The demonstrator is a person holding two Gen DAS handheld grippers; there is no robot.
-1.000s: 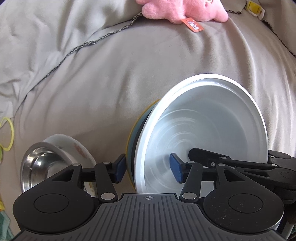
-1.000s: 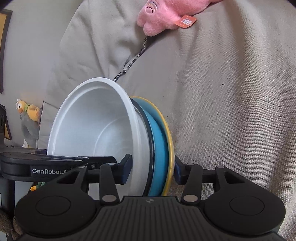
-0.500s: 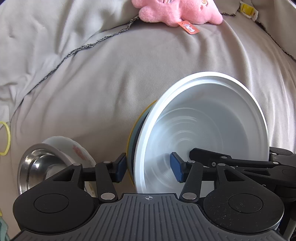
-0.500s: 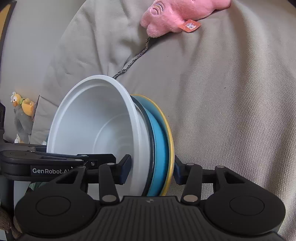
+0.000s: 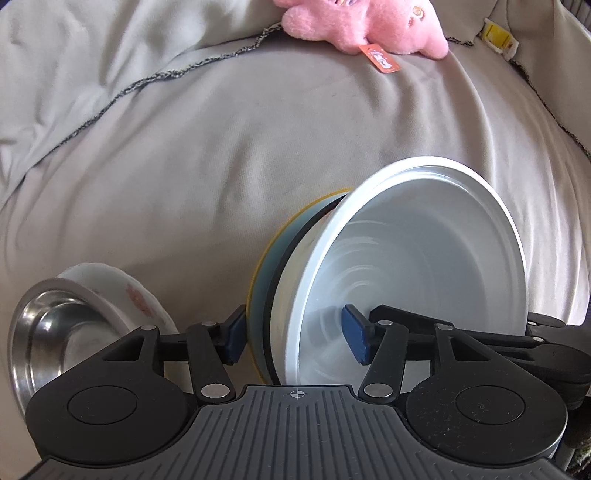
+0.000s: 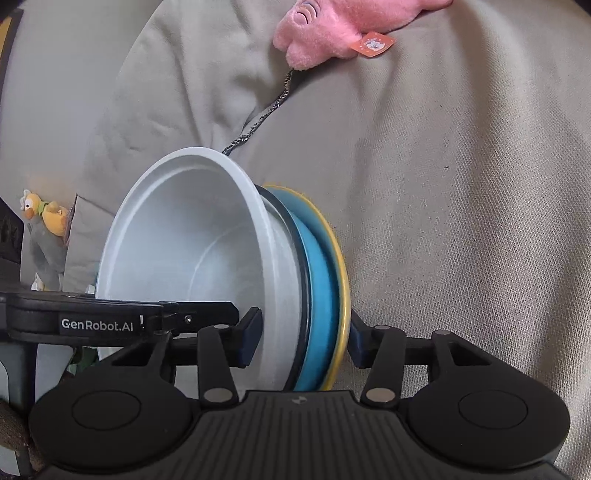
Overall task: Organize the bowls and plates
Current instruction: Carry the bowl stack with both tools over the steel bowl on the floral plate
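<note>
A stack of dishes stands on edge: a white bowl (image 5: 424,258), a black-rimmed dish, a blue plate (image 6: 319,291) and a yellow plate (image 6: 341,280). My left gripper (image 5: 295,339) is shut on the stack, one pad behind the yellow plate and one inside the bowl. My right gripper (image 6: 303,339) is shut on the same stack from the opposite side; the bowl (image 6: 192,251) opens to the left in its view. A steel bowl (image 5: 48,339) nested in a white patterned bowl (image 5: 125,291) lies lower left in the left wrist view.
Everything sits on a grey fabric cover (image 5: 221,147) with folds and a dark stitched seam (image 5: 147,79). A pink plush toy (image 5: 362,22) lies at the far side, also in the right wrist view (image 6: 332,33). A yellow duck toy (image 6: 44,218) is at the left.
Both grippers have moved with the stack; the plush toy has shifted in both views, and the stack sits lower in frame. The grips are unchanged.
</note>
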